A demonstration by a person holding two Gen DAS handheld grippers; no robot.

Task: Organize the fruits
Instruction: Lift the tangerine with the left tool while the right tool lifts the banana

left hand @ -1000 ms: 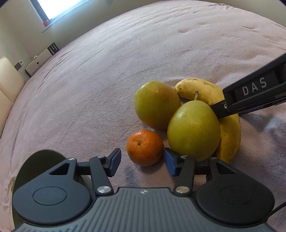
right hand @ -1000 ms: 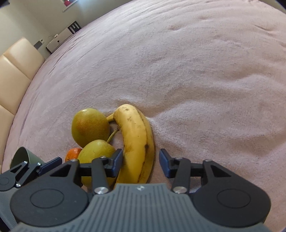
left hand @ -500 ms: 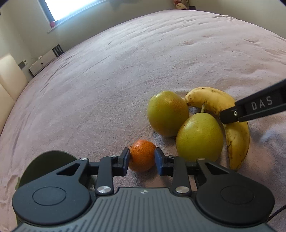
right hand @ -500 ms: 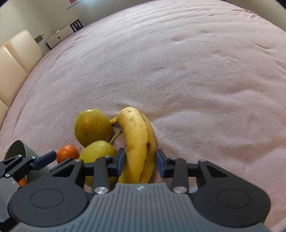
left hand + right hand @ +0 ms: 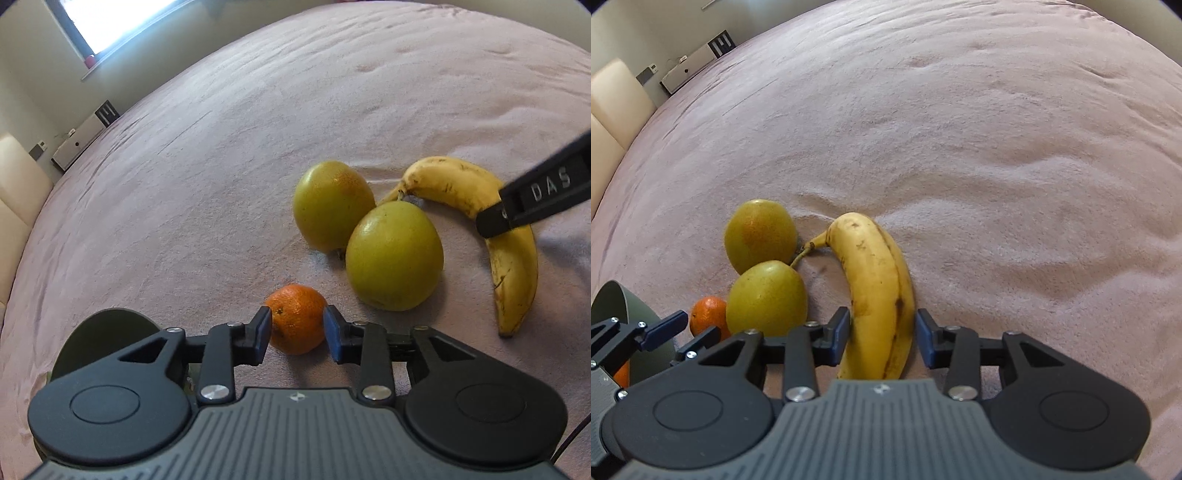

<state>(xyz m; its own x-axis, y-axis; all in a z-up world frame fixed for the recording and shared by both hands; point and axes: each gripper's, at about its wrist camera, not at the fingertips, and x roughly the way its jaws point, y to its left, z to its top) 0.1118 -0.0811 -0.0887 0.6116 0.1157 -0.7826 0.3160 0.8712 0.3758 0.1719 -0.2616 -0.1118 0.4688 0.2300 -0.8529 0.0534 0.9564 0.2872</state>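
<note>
A small orange tangerine sits between the blue pads of my left gripper, which is shut on it. Two yellow-green pears lie just beyond on the pink blanket. A yellow banana lies to their right, and my right gripper is shut around its lower part. The right gripper's finger crosses the banana in the left wrist view. The pears and the tangerine also show in the right wrist view.
A dark green bowl stands at the lower left beside my left gripper; it also shows in the right wrist view, with something orange inside. The pink blanket spreads wide beyond the fruit. A cream headboard is at the far left.
Both grippers closed: the left onto the tangerine, the right onto the banana. Both views have drawn back slightly, and the banana has shifted a little away from the pears.
</note>
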